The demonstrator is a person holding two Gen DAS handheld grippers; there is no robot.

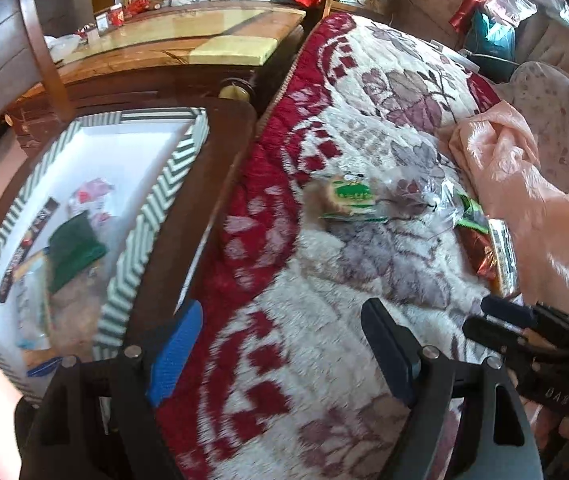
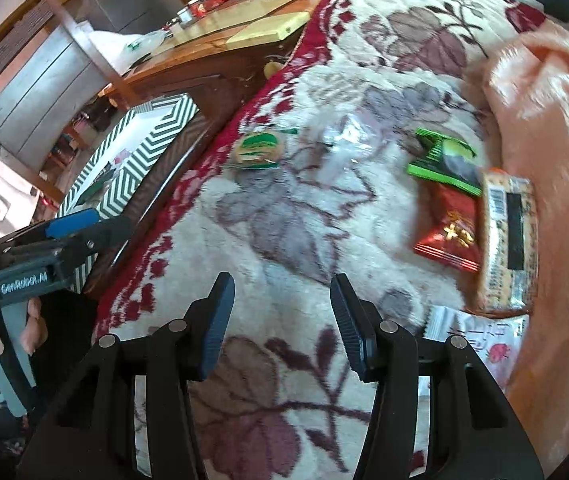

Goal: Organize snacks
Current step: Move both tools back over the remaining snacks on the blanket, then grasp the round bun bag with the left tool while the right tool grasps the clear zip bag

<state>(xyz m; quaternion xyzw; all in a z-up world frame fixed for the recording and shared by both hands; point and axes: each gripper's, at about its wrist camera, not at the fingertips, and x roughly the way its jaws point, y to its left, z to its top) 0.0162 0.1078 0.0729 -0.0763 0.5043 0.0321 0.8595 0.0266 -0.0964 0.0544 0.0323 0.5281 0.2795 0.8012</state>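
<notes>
Snacks lie on a floral blanket (image 2: 284, 216): a round green-labelled biscuit pack (image 2: 259, 149), a clear wrapper (image 2: 348, 140), a green packet (image 2: 446, 162), a red packet (image 2: 450, 236), a long tan bar (image 2: 510, 240) and a white packet (image 2: 484, 336). A green-and-white striped box (image 1: 152, 200) holds several snacks, among them a dark green packet (image 1: 74, 250). My left gripper (image 1: 280, 344) is open and empty over the blanket's left edge, beside the box. My right gripper (image 2: 282, 320) is open and empty above the blanket, short of the snacks. The biscuit pack (image 1: 348, 198) also shows in the left wrist view.
The box sits on a dark wooden stand (image 1: 220, 168) left of the blanket. A pink cloth (image 2: 544, 92) bunches at the right. A wooden table (image 1: 188, 44) with photos and small items stands behind.
</notes>
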